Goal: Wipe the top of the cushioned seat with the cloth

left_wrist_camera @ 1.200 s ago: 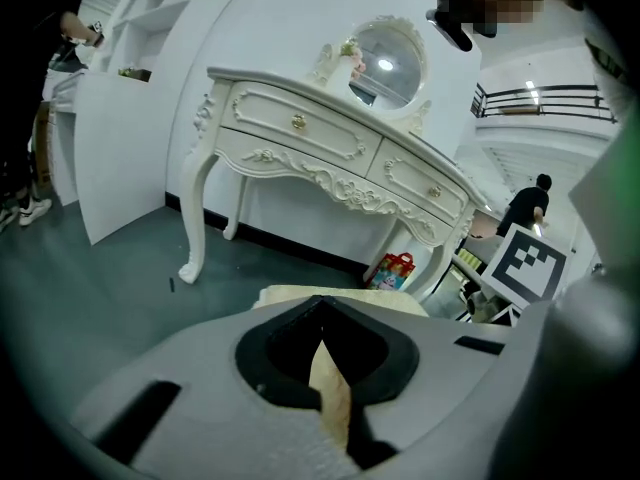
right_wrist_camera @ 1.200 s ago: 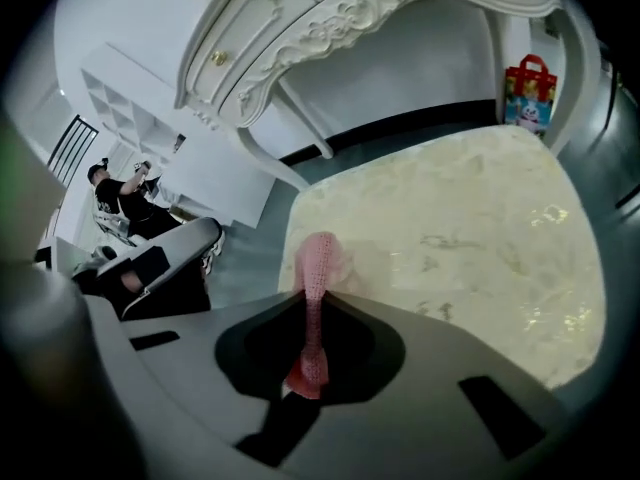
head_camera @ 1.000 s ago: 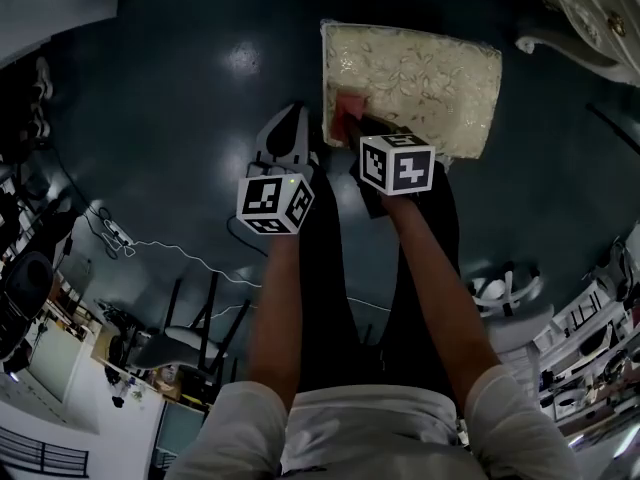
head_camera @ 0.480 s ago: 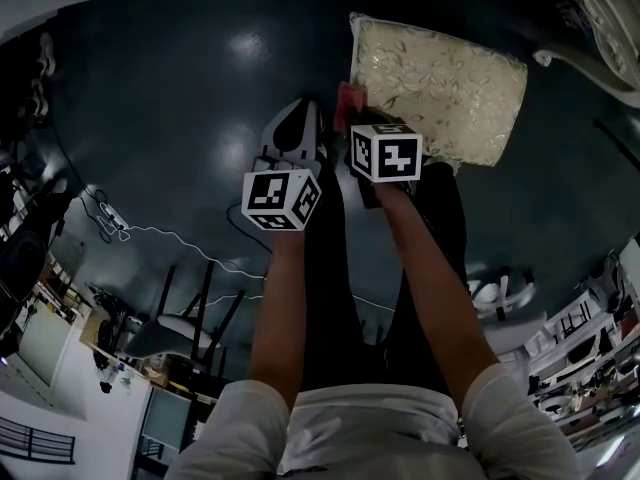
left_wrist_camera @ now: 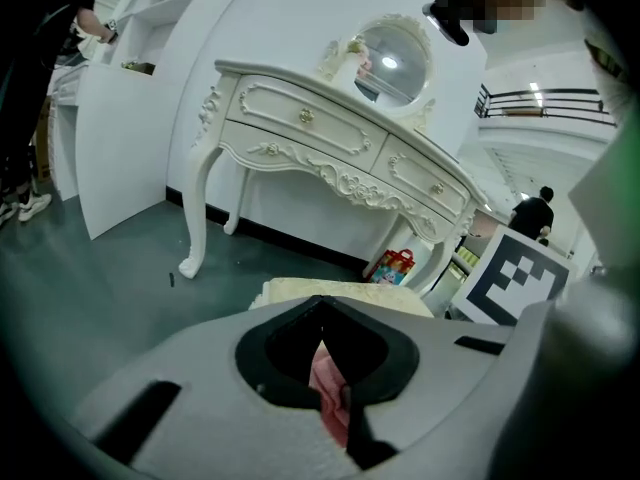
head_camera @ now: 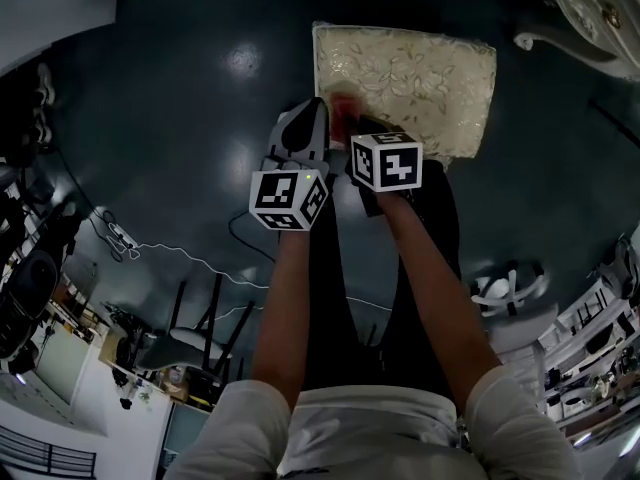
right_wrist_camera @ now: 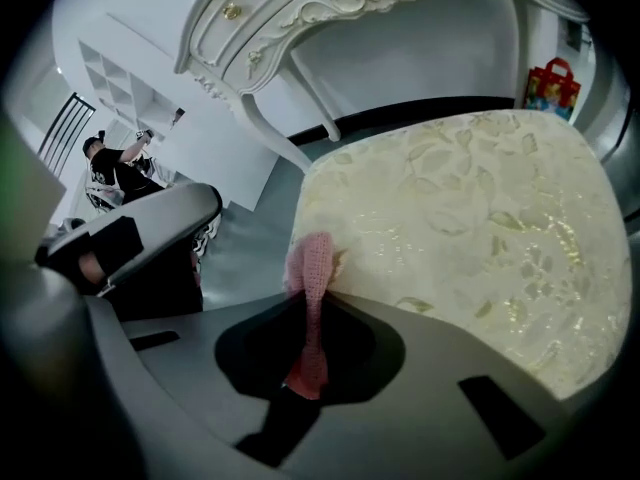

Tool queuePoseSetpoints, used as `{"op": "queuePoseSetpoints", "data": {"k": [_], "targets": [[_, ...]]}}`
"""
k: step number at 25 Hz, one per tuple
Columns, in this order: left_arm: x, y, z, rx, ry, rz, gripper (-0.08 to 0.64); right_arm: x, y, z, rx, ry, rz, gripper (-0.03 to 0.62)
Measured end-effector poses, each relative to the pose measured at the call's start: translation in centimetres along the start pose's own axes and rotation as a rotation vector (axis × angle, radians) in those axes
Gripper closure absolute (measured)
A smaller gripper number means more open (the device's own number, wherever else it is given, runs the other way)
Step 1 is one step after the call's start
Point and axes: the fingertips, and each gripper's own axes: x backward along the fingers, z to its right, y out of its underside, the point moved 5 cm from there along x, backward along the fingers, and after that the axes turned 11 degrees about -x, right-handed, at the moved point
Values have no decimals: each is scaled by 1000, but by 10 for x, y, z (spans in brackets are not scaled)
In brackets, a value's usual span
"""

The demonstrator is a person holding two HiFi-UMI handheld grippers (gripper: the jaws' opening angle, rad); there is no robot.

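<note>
The cushioned seat (head_camera: 410, 73) is cream with a leaf pattern and lies on the dark floor ahead of me. It also shows in the right gripper view (right_wrist_camera: 470, 218). A pink cloth (head_camera: 345, 110) lies bunched at the seat's near left corner. My right gripper (head_camera: 354, 130) is shut on that cloth (right_wrist_camera: 310, 298), with the cloth's free end touching the cushion's edge. My left gripper (head_camera: 312, 116) sits just left of the corner, close beside the right one. Its jaws (left_wrist_camera: 322, 346) are shut with pink cloth (left_wrist_camera: 330, 393) pinched between them.
A white carved dressing table (left_wrist_camera: 330, 148) with a round mirror stands just behind the seat, one leg (head_camera: 545, 40) near its far right corner. A red bag (left_wrist_camera: 393, 265) sits under it. A cable (head_camera: 170, 253) and a chair (head_camera: 190, 318) lie behind left. A person (right_wrist_camera: 115, 173) stands farther off.
My left gripper has moved forward and right, closing in on the seat's near left corner beside the right gripper. The right gripper stays at that corner with the cloth.
</note>
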Motion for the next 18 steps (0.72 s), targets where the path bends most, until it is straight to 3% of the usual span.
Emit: {"op": "queuePoseSetpoints", "data": {"k": [4,18], "targets": [[-15,-3,28,-65,40,-23,548,20,-4,28,-33,9,25,565],[-59,-11,117,-111,132,-22,548,88,-10,131,-132,79,103,565]]}}
